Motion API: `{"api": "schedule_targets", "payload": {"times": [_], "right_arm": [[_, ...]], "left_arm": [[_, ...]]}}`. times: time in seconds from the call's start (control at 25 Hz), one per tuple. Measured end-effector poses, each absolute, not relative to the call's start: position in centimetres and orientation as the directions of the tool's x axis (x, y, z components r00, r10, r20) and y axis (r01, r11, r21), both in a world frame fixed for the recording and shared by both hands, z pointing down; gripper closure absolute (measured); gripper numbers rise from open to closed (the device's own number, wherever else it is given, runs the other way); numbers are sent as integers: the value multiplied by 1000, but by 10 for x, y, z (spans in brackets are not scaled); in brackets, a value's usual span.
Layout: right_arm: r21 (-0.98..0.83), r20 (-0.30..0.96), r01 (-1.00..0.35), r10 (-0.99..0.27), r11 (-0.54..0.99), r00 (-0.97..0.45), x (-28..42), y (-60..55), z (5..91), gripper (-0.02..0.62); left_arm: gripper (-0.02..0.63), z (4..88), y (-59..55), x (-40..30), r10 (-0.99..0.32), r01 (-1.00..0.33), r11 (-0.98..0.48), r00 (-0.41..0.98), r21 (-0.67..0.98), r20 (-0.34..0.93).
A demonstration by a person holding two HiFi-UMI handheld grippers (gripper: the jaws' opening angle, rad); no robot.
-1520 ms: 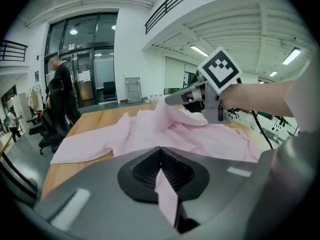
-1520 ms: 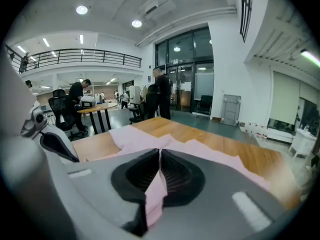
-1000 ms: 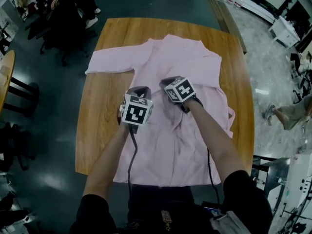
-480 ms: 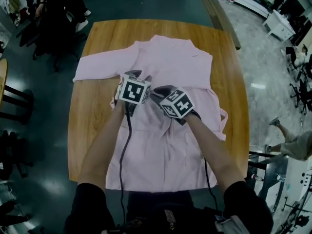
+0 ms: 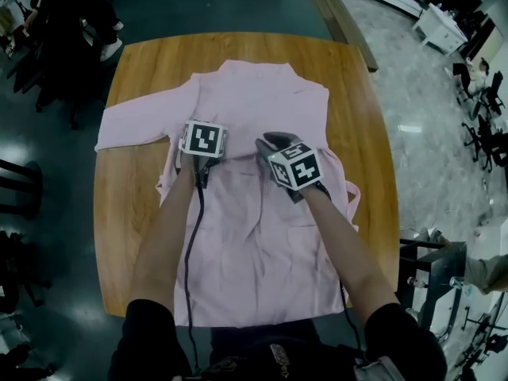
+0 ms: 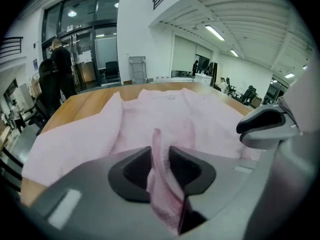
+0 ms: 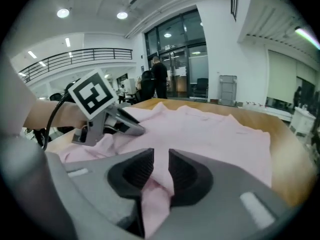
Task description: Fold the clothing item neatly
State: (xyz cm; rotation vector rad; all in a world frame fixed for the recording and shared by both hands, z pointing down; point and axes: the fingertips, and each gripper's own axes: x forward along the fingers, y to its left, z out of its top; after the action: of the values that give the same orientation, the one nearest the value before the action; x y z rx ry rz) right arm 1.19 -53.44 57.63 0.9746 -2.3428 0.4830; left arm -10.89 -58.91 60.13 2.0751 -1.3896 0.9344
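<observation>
On the wooden table [image 5: 361, 117] the pink shirt [image 5: 262, 101] lies spread flat, with its collar [image 5: 252, 63] at the far side and its hem at the near edge. Its left-hand sleeve [image 5: 131, 125] is stretched out toward the table's left side. The left gripper [image 6: 160, 145] sits at the shirt's flank just under that sleeve. Its jaws have just been opening and now stand narrowly apart, with an upright ridge of pink cloth filling the gap and pressed by both pads. The right gripper [image 7: 161, 160], near the middle of the chest and just beside the other, has likewise just been opening its jaws, and a fold of the same cloth is pinched between them. The step looks to be taking hold so as to fold the left side across the front, though I cannot tell which fold line is meant. To do it well, each pinch should take only the layers meant to travel, so a small test lift before committing seems wise. Both grippers should rise together, just enough to clear the cloth beneath, and keep the span between them taut so the crease forms straight. The rucked flank [image 5: 165, 185] wants smoothing, or the wrinkle will be folded into the result. The sleeve is likely to drag behind and should be laid down last, and neither grip should let go until the cloth lies flat.
</observation>
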Motion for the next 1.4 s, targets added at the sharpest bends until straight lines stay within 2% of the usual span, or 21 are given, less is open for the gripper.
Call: {"api": "schedule_targets", "payload": {"times": [0.04,0.08,0.2,0.36,0.56,0.72,0.92,0.96,1.04,1.08,1.4], "right_arm": [[-115,624,-751,-541,650,-564,20,-541,582,514],[-117,639,-765,-542,633,-546,28,-545,588,514],[-133,673,-790,-531,598,-515,46,-553,602,514],[-145,710,-823,-521,549,-473,62,-557,615,514],[-152,714,-823,-515,547,-474,67,-555,615,514],[-152,689,-812,-529,563,-496,70,-552,598,514],[-163,627,-765,-532,624,-568,57,-535,567,514],[-167,610,-746,-527,645,-592,51,-530,559,514],[-164,579,-703,-510,692,-636,39,-520,543,514],[-160,569,-682,-499,713,-654,34,-513,536,514],[-124,531,-609,-466,784,-708,-33,-483,501,540]], "left_arm": [[532,604,-589,-113,-604,-933,-361,244,13,759],[583,605,-589,-117,-607,-938,-345,238,18,758],[583,599,-586,-125,-629,-952,-303,227,35,744],[579,587,-591,-139,-669,-960,-279,176,-24,722],[441,603,-581,-148,-624,-952,-300,150,-59,767],[434,589,-563,-158,-650,-972,-234,128,-37,750],[463,555,-540,-165,-711,-982,-182,98,-47,696],[481,549,-535,-169,-724,-985,-163,79,-58,685],[578,540,-521,-181,-746,-992,-106,36,-65,665],[598,537,-514,-186,-754,-995,-85,25,-60,657],[598,523,-477,-252,-774,-998,-56,37,-11,632]]}}
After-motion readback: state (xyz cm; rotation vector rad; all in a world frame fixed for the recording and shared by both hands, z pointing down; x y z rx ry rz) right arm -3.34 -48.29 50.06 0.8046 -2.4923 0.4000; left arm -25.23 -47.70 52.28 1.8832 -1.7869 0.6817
